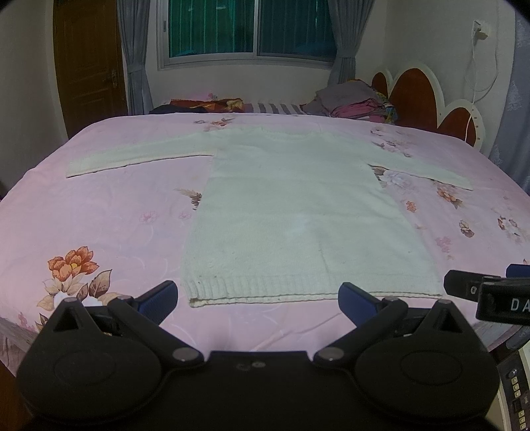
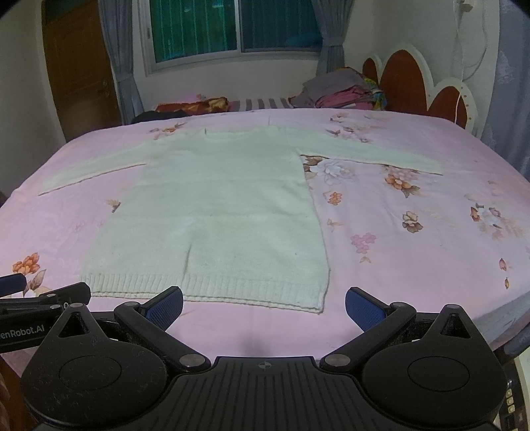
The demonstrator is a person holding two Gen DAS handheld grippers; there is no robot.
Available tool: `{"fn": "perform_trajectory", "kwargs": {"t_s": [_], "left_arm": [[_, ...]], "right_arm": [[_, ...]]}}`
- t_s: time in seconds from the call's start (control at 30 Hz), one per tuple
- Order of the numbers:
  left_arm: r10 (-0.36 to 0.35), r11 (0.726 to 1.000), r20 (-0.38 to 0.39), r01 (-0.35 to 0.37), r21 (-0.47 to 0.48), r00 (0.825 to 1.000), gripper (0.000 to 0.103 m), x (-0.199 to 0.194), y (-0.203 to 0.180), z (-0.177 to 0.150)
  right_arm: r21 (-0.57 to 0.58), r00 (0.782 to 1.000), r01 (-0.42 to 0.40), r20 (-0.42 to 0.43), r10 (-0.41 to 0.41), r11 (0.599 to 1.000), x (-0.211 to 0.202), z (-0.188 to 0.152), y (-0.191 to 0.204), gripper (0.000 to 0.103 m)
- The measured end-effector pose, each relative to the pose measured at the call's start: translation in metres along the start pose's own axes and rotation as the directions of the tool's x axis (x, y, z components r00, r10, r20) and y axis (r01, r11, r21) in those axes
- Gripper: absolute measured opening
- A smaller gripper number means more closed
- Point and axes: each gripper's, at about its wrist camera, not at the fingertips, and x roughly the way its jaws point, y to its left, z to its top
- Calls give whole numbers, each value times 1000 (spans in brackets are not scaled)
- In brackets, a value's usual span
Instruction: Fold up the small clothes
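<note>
A white knitted sweater (image 1: 298,212) lies flat on the bed, both sleeves spread out sideways, ribbed hem toward me. It also shows in the right wrist view (image 2: 218,212). My left gripper (image 1: 258,300) is open and empty, just short of the hem's left part. My right gripper (image 2: 264,306) is open and empty, just short of the hem's right corner. The right gripper's fingers (image 1: 463,285) show at the right edge of the left wrist view. The left gripper's fingers (image 2: 66,293) show at the left edge of the right wrist view.
The bed has a pink floral sheet (image 1: 99,215) whose near edge runs under both grippers. A pile of clothes (image 1: 354,99) and a red-and-white headboard (image 1: 417,92) stand at the far right. A window with grey curtains (image 1: 248,30) and a brown door (image 1: 89,59) are behind.
</note>
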Motion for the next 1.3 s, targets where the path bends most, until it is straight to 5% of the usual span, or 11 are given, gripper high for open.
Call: {"fn": "perform_trajectory", "kwargs": {"t_s": [1.3], "left_arm": [[-9, 1000, 21, 8, 14, 1000, 103, -3, 3, 2]], "right_arm": [[28, 1000, 16, 22, -16, 999, -6, 0, 1, 103]]}}
